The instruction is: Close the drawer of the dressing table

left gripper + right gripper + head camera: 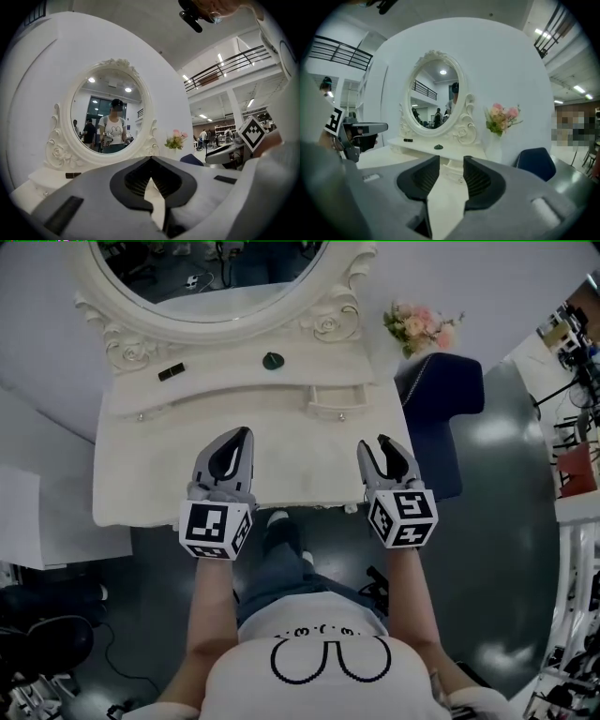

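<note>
Currently: white dressing table [150, 474], oval mirror [216, 268] at 12 o'clock. Small right-hand drawer [336, 401] stands slightly pulled out, at 11 o'clock of the right gripper [373, 444], whose jaws are apart and empty. Left gripper [246, 433]: jaw tips together, nothing held, above the tabletop.

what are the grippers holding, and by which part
Nothing is held: the left gripper is shut with nothing in it, and the right gripper is open and empty.

No readable text on the dressing table [150, 474] or anywhere else.
</note>
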Motion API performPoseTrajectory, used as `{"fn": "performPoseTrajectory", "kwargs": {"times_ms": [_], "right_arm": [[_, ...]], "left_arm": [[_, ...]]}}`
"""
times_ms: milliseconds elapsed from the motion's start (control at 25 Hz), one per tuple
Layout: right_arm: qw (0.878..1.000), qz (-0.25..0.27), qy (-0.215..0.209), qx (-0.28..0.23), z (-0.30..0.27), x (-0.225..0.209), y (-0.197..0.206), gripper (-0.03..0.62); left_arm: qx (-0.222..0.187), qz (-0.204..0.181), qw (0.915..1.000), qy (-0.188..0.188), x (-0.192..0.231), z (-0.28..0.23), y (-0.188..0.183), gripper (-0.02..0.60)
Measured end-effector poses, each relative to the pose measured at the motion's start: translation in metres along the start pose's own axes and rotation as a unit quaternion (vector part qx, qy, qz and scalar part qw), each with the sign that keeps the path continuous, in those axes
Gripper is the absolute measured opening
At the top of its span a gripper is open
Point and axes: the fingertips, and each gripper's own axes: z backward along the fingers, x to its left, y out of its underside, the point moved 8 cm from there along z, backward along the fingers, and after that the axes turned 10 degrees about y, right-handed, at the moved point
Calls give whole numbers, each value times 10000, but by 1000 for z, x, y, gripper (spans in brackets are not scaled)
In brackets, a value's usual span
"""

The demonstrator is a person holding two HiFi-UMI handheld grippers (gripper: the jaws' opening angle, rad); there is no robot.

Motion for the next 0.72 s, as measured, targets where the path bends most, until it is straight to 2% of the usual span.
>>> {"fn": "performPoseTrajectory", "kwargs": {"times_ms": [400, 720], "right_arm": [[9946, -286, 95, 989, -94, -2, 50, 133], [9827, -383, 214, 1799, -150, -1, 92, 126]], "left_arm": [[544, 318, 9976, 278, 51, -64, 38, -2], [796, 507, 9947, 421, 75, -93, 61, -2]]}}
